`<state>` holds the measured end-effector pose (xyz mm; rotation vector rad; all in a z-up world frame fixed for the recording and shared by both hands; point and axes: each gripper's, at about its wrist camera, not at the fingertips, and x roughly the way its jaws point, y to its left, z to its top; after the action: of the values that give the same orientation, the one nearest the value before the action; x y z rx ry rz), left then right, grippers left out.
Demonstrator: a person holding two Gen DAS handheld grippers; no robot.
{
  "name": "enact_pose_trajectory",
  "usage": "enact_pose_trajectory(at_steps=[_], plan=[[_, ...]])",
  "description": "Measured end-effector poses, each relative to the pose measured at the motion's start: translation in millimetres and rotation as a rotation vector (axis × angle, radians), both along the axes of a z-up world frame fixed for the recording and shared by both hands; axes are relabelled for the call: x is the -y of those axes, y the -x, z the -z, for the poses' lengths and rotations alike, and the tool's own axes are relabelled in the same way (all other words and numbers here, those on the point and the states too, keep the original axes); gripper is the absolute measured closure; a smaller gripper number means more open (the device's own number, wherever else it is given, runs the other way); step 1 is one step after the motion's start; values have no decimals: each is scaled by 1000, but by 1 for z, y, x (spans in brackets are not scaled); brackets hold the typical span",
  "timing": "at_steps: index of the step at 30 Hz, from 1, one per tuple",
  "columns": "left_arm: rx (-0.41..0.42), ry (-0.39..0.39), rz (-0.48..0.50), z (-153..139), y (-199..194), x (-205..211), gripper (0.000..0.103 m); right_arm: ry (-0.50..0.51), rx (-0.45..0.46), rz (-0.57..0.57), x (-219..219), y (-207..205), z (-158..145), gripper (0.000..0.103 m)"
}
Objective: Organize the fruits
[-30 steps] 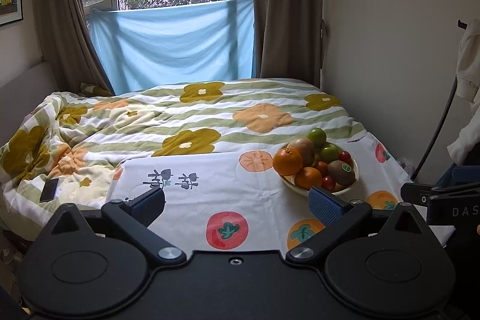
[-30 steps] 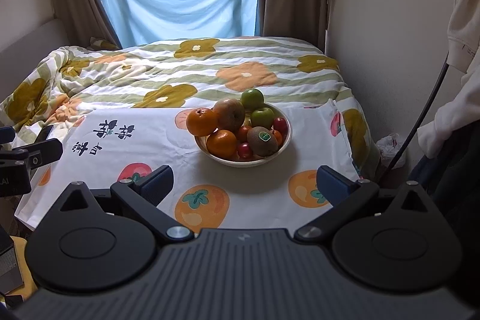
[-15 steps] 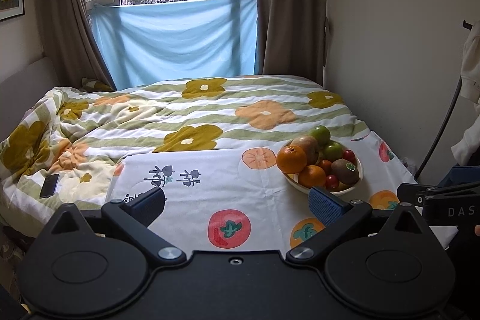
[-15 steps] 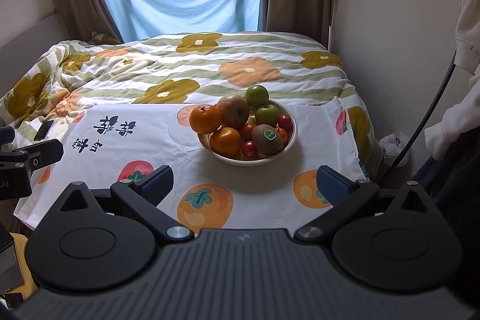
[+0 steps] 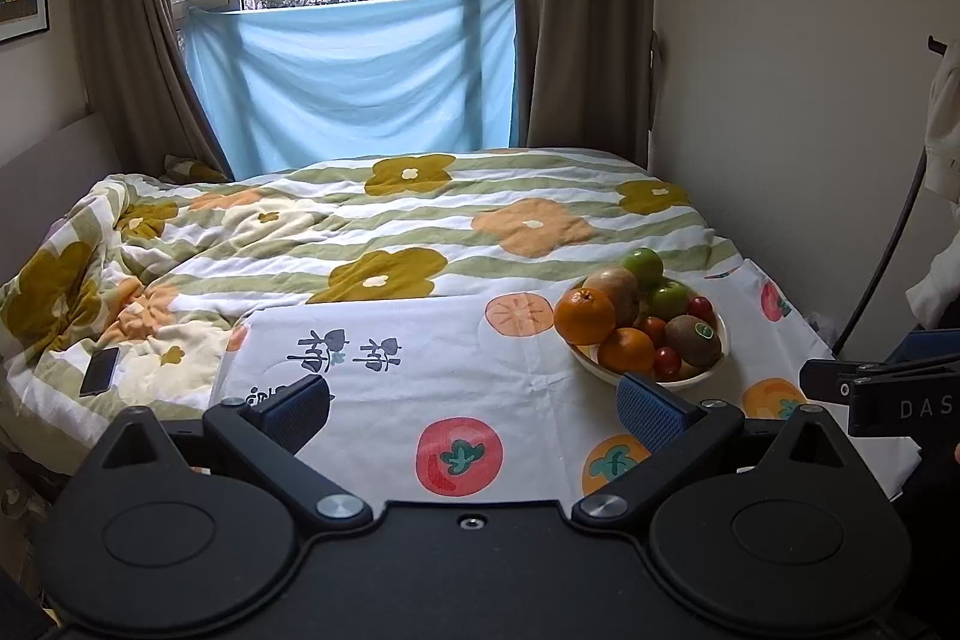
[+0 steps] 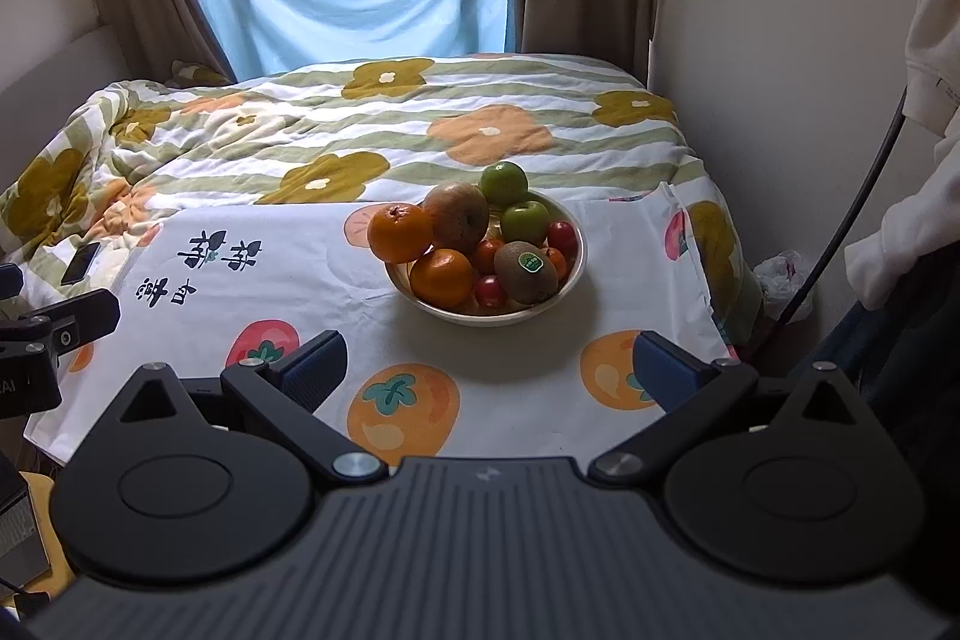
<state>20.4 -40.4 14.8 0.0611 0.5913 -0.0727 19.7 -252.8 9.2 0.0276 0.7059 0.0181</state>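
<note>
Bedroom, fruit-print cloth (image 6: 372, 292): your right gripper (image 6: 489, 370), fingers spread and empty, faces the fruit bowl (image 6: 567, 289) dead ahead, nearer than your equally spread left gripper (image 5: 474, 409).

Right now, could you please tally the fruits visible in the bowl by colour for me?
Orange: 2 large, plus 1 small at the far side
Green: 2
Brown: 2, one large and a stickered kiwi
Red: 3 small
Total: 10 visible in the bowl; any beneath are hidden.
</note>
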Motion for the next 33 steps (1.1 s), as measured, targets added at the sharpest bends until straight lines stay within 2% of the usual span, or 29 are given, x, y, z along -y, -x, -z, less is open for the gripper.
enact_pose_trajectory(at_steps=[33], plan=[[2, 1, -4, 2, 0, -3, 0, -3, -11, -4, -3, -3, 2, 0]])
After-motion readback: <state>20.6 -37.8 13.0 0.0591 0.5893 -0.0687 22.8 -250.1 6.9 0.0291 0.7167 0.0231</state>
